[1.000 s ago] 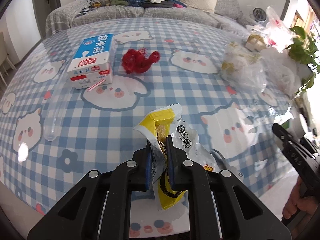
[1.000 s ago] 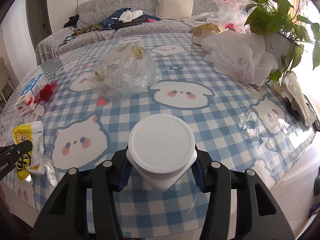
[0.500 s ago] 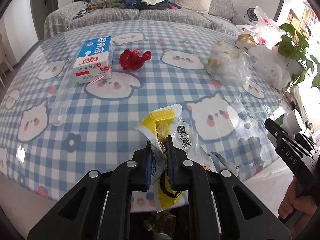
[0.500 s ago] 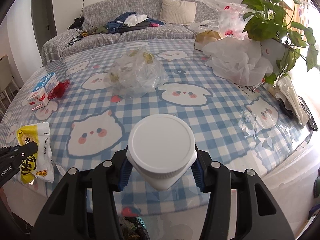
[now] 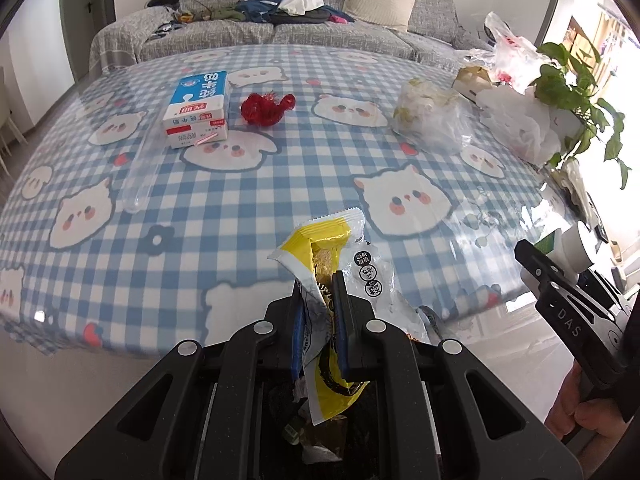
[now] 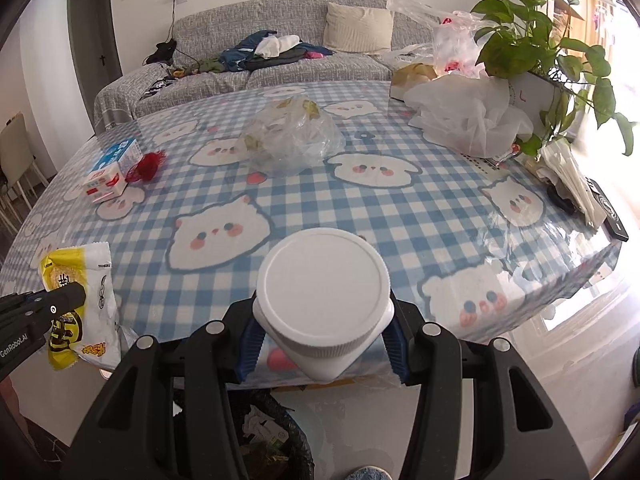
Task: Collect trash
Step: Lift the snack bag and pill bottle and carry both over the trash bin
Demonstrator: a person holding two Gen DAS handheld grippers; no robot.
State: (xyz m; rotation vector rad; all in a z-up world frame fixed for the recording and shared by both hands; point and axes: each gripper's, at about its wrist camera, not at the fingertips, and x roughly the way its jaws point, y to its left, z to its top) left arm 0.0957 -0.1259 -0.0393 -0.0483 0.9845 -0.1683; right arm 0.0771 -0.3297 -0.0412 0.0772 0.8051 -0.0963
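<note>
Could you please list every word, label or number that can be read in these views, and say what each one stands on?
"DAS": on the right gripper, seen from the left wrist.
"GenRobot.AI": on the left gripper, seen from the right wrist.
Yellow snack wrapper: black Chinese characters and round stamps, too distorted to read.
Milk carton: Chinese brand print, not legible enough to quote.
White-capped bottle: no text visible.

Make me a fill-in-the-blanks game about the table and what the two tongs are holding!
1. The left tongs pinch a ____ and white snack wrapper.
2. The right tongs hold a jar with a ____ lid.
3. On the table, the red net lies beside the ____ carton.
4. The tablecloth squares are white and ____.

Missing words: yellow; white; milk; blue
</note>
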